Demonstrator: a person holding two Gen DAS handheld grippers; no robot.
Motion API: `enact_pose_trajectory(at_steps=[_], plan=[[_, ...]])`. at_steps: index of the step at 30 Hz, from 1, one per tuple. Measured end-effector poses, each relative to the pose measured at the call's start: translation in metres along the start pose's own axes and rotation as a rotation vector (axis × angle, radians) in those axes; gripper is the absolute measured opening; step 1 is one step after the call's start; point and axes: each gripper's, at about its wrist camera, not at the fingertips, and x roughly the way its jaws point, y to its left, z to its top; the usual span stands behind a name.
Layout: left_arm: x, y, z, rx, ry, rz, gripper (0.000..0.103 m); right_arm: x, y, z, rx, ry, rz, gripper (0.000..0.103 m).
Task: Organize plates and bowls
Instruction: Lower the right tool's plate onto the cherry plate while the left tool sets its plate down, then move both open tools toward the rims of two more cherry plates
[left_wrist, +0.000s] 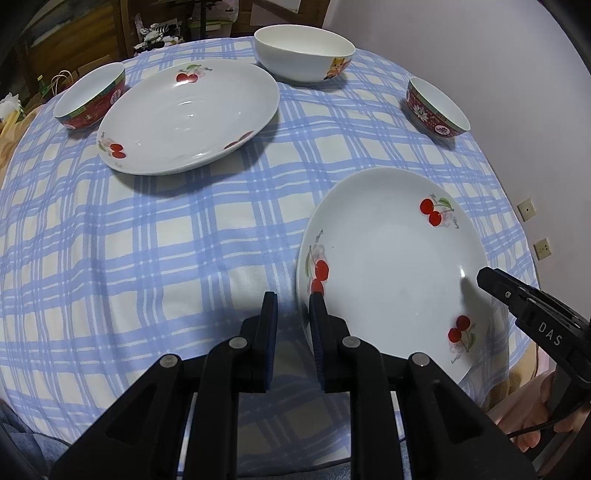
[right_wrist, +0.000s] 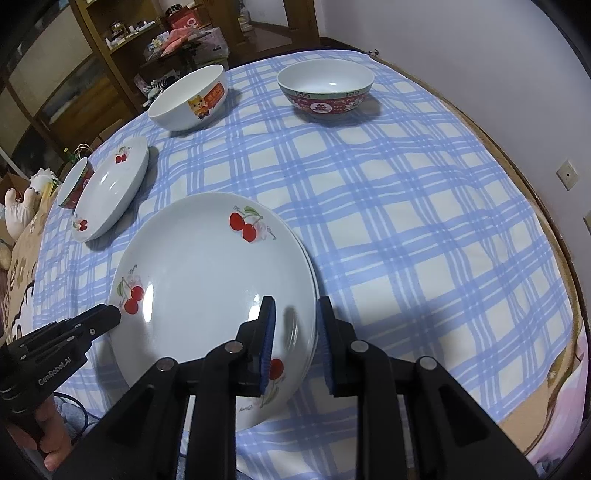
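The near cherry plate (left_wrist: 391, 266) lies at one o'clock from the left gripper (left_wrist: 293, 306), whose narrow jaws straddle its left rim without clearly pressing. The right gripper (right_wrist: 295, 314), narrow too, straddles the opposite rim at twelve o'clock.

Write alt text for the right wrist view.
The right gripper straddles the near rim of a stack of cherry-print plates on a blue checked tablecloth, with the left gripper at the stack's opposite edge. Another cherry plate and three bowls sit farther back.
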Motion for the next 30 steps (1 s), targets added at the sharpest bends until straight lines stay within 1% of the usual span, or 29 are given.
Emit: enact_pose_trajectory(at_steps=[5,11,13,14,16,18,20,22,23,24,25,26,27,28,29,30], plan=[[-0.003,0.001,-0.002,-0.002,-0.005,0.000,0.020,0.000,0.000,0.000,0.000,0.001,0.002,0.026],[-0.011,0.002,-0.007,-0.007,-0.012,0.007,0.020,-0.003,0.004,-0.002,-0.008,-0.007,0.015,0.036],[-0.016,0.005,-0.009,-0.013,-0.011,0.002,0.020,-0.005,0.004,-0.003,-0.006,-0.017,0.011,0.045],[-0.018,0.006,-0.010,-0.011,-0.003,0.000,0.021,-0.006,0.004,-0.003,-0.004,-0.022,0.007,0.048],[-0.022,0.007,-0.013,-0.009,0.005,0.006,0.021,-0.009,0.003,-0.003,0.000,-0.029,-0.014,0.061],[-0.029,0.009,-0.015,-0.014,-0.005,0.017,0.022,-0.012,0.001,-0.003,0.013,-0.045,-0.030,0.067],[-0.035,0.012,-0.016,-0.014,-0.014,0.034,0.028,-0.015,-0.001,-0.003,0.022,-0.051,-0.021,0.071],[-0.041,0.014,-0.016,-0.013,-0.029,0.055,0.044,-0.016,-0.002,-0.003,0.023,-0.055,-0.009,0.075],[-0.045,0.016,-0.016,-0.013,-0.043,0.071,0.048,-0.019,-0.001,-0.004,0.021,-0.062,-0.001,0.077],[-0.048,0.017,-0.016,-0.012,-0.059,0.089,0.053,-0.020,-0.001,-0.004,0.019,-0.070,0.004,0.082],[-0.050,0.018,-0.015,-0.011,-0.065,0.099,0.055,-0.023,0.000,-0.004,0.014,-0.083,0.009,0.087],[-0.051,0.019,-0.014,-0.012,-0.068,0.110,0.056,-0.027,0.001,-0.005,0.008,-0.101,0.011,0.090],[-0.052,0.021,-0.014,-0.014,-0.066,0.110,0.060,-0.032,0.003,-0.005,-0.001,-0.127,0.011,0.092],[-0.054,0.022,-0.013,-0.019,-0.064,0.110,0.063,-0.035,0.004,-0.005,-0.006,-0.141,0.014,0.094],[-0.056,0.023,-0.012,-0.020,-0.072,0.114,0.063,-0.039,0.006,-0.005,-0.013,-0.158,0.022,0.094],[-0.058,0.023,-0.012,-0.020,-0.080,0.119,0.067,-0.042,0.007,-0.005,-0.019,-0.173,0.027,0.096]])
